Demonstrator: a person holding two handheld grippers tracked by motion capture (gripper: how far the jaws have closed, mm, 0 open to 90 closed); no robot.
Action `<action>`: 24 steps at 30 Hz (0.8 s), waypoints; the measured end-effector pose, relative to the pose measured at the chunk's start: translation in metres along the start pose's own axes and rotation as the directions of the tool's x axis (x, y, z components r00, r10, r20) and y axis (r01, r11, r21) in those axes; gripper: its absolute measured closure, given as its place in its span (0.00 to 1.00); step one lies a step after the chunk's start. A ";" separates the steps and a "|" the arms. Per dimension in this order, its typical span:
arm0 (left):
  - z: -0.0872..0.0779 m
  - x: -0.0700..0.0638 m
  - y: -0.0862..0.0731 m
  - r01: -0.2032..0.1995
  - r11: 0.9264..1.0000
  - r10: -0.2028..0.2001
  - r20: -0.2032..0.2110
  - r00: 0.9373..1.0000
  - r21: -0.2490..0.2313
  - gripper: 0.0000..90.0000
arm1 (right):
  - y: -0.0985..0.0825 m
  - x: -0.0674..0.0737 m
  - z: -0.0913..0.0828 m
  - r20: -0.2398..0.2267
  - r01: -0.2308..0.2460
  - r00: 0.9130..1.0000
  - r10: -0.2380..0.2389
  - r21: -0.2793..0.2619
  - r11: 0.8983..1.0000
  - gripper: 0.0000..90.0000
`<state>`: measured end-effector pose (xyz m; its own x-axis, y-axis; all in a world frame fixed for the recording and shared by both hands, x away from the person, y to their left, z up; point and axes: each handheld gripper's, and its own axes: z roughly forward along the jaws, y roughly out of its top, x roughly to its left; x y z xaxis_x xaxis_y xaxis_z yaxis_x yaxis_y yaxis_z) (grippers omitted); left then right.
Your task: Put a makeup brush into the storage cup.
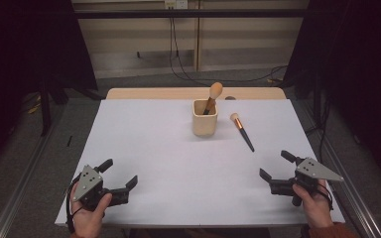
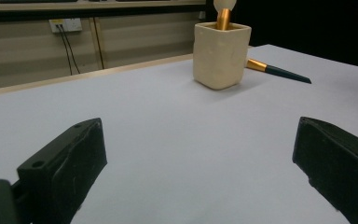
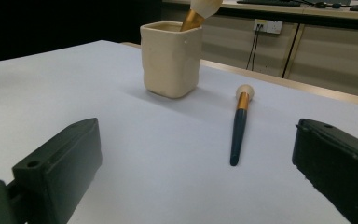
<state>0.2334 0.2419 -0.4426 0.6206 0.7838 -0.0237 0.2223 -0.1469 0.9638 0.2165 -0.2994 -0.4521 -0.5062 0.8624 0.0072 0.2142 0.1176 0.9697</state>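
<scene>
The loose brush (image 1: 241, 131) is found flat on the table (image 1: 154, 163), just right of the cup (image 1: 205, 118), handle tip toward five o'clock. The right gripper (image 1: 274, 169), jaws apart and empty, is nearer; the left gripper (image 1: 120, 173) is likewise apart.

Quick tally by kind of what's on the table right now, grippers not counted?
Makeup brushes: 2, one standing in the cup, one lying on the table to its right.
Cups: 1, cream-coloured.
Total: 3.
</scene>
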 end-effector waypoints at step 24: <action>0.001 0.001 0.000 0.001 1.000 -0.001 -0.013 1.000 0.003 0.03 | 0.014 -0.005 0.017 0.024 -0.052 0.998 0.052 0.034 0.998 0.01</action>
<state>0.2345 0.2419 -0.4424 0.6107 0.7916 -0.0211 0.2251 -0.1479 0.9630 0.2362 -0.2932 -0.4427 -0.4745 0.8788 0.0514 0.2685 0.0889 0.9592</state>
